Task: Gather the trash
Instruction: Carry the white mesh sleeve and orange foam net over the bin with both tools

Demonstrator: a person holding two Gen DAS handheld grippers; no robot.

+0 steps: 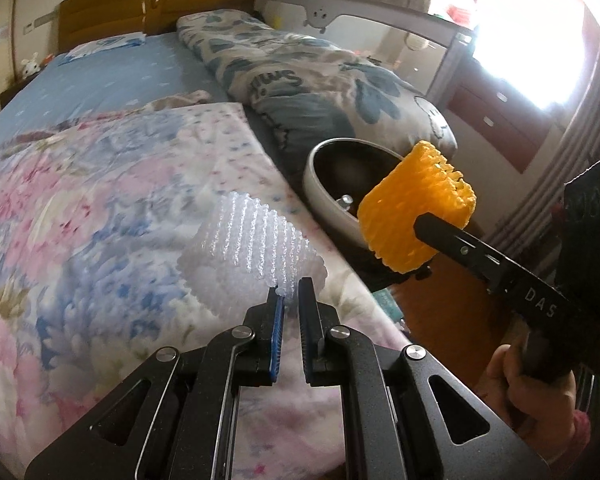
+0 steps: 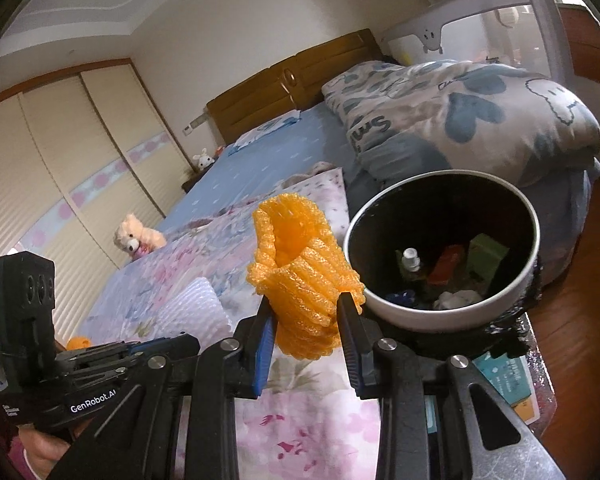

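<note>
Each gripper's fingers (image 2: 269, 322) pinch foam netting (image 2: 304, 280).

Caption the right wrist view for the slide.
Right tool holds orange foam net beside the trash bin, bed behind.

A made bed (image 1: 112, 76) with bedding and toys on it

From the wooden headboard (image 2: 296, 76): a pillow (image 1: 108, 45) lies just below it, a rolled grey-blue quilt (image 2: 460, 116) along the window side, a floral blanket (image 1: 100, 216) across the foot end, and a teddy bear (image 2: 136, 240) at the wardrobe-side edge.
</note>
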